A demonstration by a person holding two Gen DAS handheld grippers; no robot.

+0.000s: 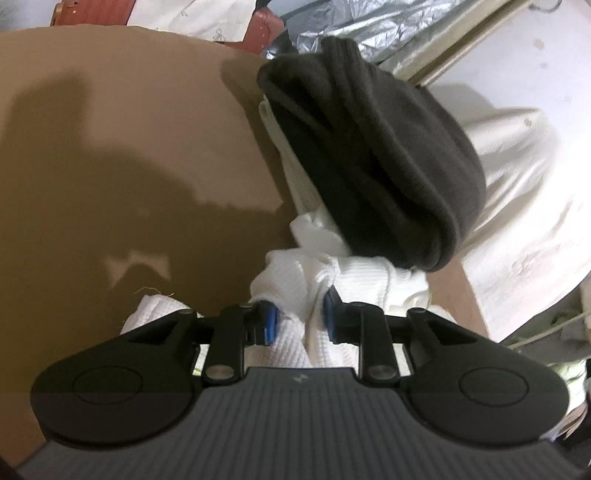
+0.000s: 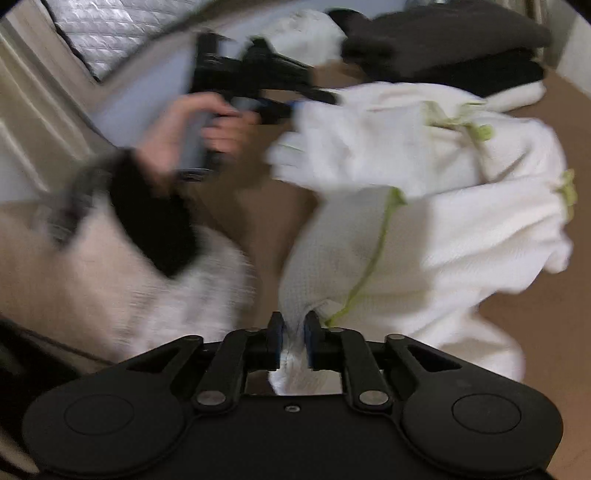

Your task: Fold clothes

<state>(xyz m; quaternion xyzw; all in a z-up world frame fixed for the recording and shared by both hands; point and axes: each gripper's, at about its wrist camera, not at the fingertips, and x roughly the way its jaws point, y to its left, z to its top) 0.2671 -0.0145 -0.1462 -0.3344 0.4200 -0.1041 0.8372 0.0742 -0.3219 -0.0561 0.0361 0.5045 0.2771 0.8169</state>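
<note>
A white waffle-knit garment [image 2: 424, 229] with lime-green stitching lies bunched on the brown table [image 1: 110, 184]. My right gripper [image 2: 293, 332] is shut on a fold of its near edge, with cloth pinched between the blue pads. My left gripper [image 1: 301, 319] has a thick bunch of the same white garment [image 1: 332, 273] filling the gap between its pads. The blurred right wrist view shows the left gripper [image 2: 295, 105] at the garment's far edge, held by a person's hand [image 2: 207, 125]. A stack of folded dark grey clothes [image 1: 388, 155] on a white folded piece [image 1: 291, 158] lies just beyond.
The dark stack [image 2: 443, 48] sits at the table's far corner. A person's black cuff [image 2: 155, 221] and pale sleeve [image 2: 110, 288] reach in from the left. White draped cloth [image 1: 517, 166], silver quilted sheeting [image 1: 369, 29] and a red object [image 1: 92, 11] lie past the table edge.
</note>
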